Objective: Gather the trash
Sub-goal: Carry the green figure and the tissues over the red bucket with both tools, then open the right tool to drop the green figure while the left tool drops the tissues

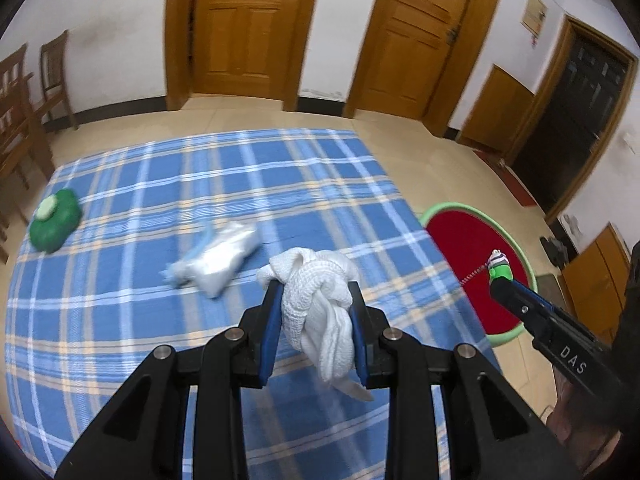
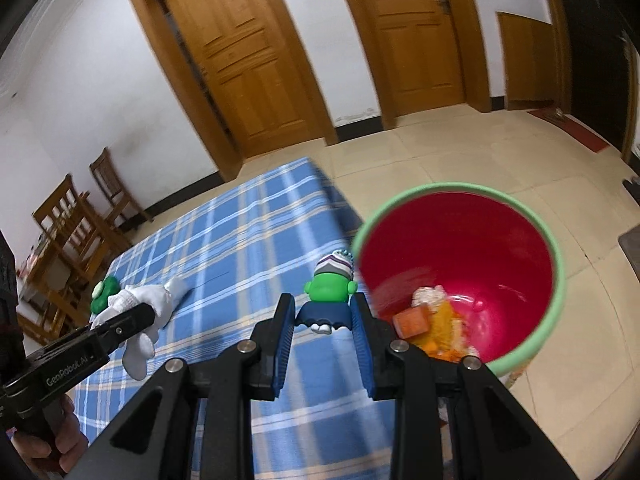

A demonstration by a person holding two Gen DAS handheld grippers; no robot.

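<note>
Left gripper clamps a knotted white cloth, held above the near part of the blue plaid tablecloth. Right gripper grips a small green-headed figurine beside the tablecloth's right edge, next to the red bin, which holds scraps. Farther across the tablecloth lie a white plastic packet and a green toy.

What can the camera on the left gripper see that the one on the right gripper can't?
Only the left one shows the plastic bag lying on the table. Only the right one looks into the red bin at the scraps inside. Both show the white cloth in the left gripper, the green toy in the right gripper, and the checked tablecloth.
</note>
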